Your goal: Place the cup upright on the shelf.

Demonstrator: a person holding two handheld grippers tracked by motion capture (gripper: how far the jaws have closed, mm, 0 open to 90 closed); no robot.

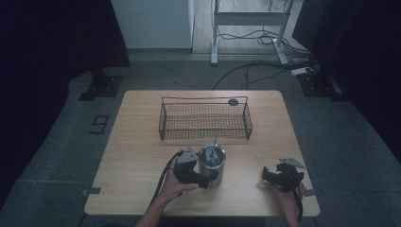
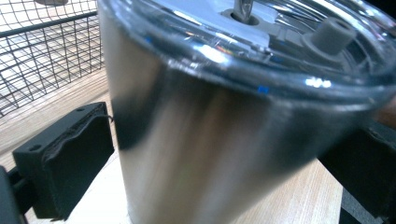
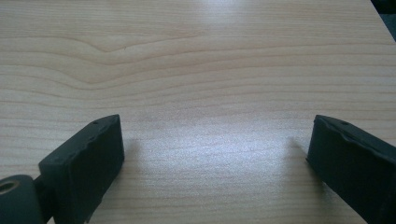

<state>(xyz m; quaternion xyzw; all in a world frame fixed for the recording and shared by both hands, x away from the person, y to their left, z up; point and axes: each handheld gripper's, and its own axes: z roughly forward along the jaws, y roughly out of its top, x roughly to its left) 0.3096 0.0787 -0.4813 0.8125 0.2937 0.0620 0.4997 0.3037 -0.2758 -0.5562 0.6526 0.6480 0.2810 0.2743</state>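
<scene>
Steel cup (image 1: pixel 211 165) stood upright on the bench (image 1: pixel 137 142), just in front of the wire basket (image 1: pixel 205 120), near its middle. A clear lid with a grey knob (image 2: pixel 332 33) capped the cup, and a thin stem rose from the lid's centre. Left gripper (image 1: pixel 201 176) sat at the cup's near-left side, fingers (image 2: pixel 70 163) spread wide with the cup between them; a gap showed between the left pad and the steel wall, the other pad's contact could not be told. Right gripper (image 1: pixel 279 177) rested well to the right of the cup, fingers (image 3: pixel 88 158) spread over bare wood.
</scene>
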